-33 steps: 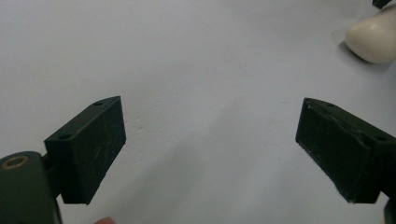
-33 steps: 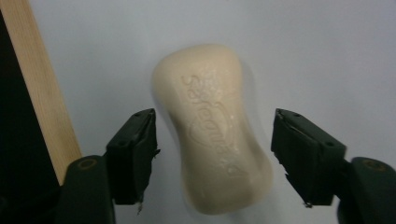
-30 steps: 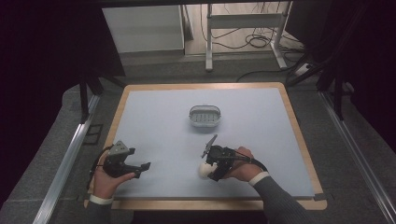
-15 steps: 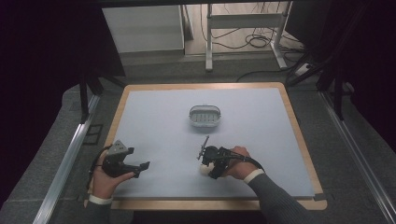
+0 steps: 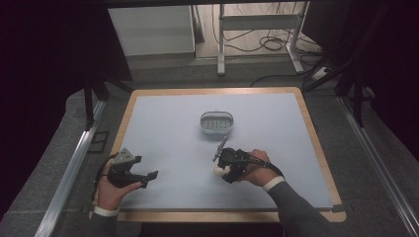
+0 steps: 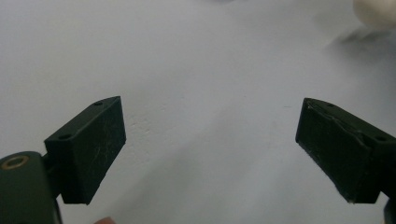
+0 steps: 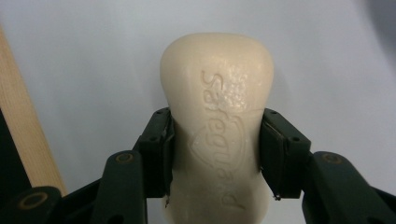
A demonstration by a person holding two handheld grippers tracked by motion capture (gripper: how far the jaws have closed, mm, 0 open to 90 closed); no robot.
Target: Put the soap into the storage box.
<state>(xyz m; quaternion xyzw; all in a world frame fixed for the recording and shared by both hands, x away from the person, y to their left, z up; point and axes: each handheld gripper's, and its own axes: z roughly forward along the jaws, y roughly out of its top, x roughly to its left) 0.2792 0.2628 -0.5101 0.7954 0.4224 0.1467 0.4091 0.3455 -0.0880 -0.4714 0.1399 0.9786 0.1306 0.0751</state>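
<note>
While a cream soap bar (image 7: 217,121) was clamped at its waist by the right hand-held gripper (image 5: 223,167), low over the worktop (image 5: 163,123) nr the soap dish (image 5: 216,123), presumably for transfer, the left hand-held gripper (image 5: 148,177) was held wide open, empty, well apart.

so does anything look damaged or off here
Only one thing: the pad on the left gripper's right-hand jaw looks cracked and peeling at its edge. The cream embossed soap bar sits squarely in the right gripper, and the grey oval dish stands upright.
</note>
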